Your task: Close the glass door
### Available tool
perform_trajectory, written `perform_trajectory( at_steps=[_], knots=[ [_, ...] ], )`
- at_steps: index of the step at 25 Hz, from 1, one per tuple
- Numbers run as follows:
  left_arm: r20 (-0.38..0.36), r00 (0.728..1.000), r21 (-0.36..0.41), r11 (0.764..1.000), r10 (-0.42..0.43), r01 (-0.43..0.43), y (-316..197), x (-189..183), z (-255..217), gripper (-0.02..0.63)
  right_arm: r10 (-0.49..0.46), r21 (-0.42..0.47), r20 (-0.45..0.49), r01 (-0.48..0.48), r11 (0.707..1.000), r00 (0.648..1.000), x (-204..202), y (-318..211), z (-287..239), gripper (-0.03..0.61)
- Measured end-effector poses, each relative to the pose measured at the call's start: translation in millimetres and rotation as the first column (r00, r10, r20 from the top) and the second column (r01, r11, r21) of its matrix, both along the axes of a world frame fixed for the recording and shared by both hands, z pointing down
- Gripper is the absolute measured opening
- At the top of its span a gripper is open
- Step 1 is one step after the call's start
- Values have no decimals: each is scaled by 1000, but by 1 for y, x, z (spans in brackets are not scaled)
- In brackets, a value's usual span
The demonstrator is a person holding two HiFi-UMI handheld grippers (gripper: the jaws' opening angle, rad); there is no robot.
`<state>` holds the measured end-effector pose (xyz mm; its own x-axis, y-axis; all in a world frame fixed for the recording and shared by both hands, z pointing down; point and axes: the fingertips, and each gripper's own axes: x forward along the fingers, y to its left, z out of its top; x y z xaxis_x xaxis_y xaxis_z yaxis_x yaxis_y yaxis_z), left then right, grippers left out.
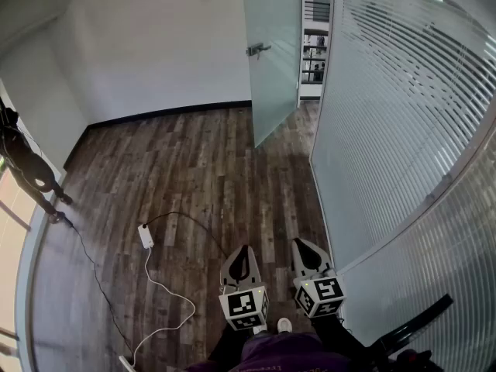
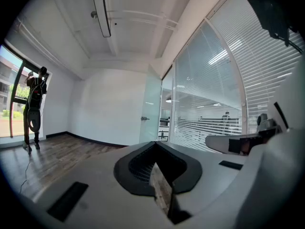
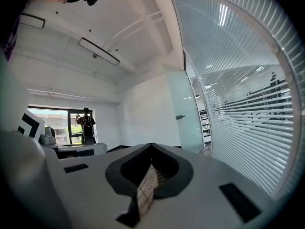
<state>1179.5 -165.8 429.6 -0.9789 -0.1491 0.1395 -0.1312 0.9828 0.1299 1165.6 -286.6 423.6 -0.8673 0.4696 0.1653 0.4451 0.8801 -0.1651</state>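
Across the wooden floor [image 1: 194, 169], the glass door [image 1: 273, 84] stands ajar.

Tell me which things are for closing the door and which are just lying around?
For the job:
- glass door, standing open
- door handle
- left gripper and right gripper, jaws shut, holding nothing

Just lying about:
- white plug box and cord on the floor
- person by the window
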Motion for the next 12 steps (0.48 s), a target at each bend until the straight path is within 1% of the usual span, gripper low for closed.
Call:
perform_trajectory(
  at_steps=[6, 10, 12],
  knots=[
    [1, 1000, -10, 1000, 1, -1, 4, -1, 1, 2, 3, 1, 0, -3, 1000, 1000, -1, 3, 1, -3],
    [15, 1000, -39, 999, 10, -9, 1, -4, 1, 2, 3, -1, 1, -3, 1000, 1000, -4, 0, 0, -3],
    [15, 1000, -42, 999, 10, -9, 2, -5, 0, 2, -1, -5, 2, 1, 1000, 1000, -5, 1, 0, -3]
  ],
)
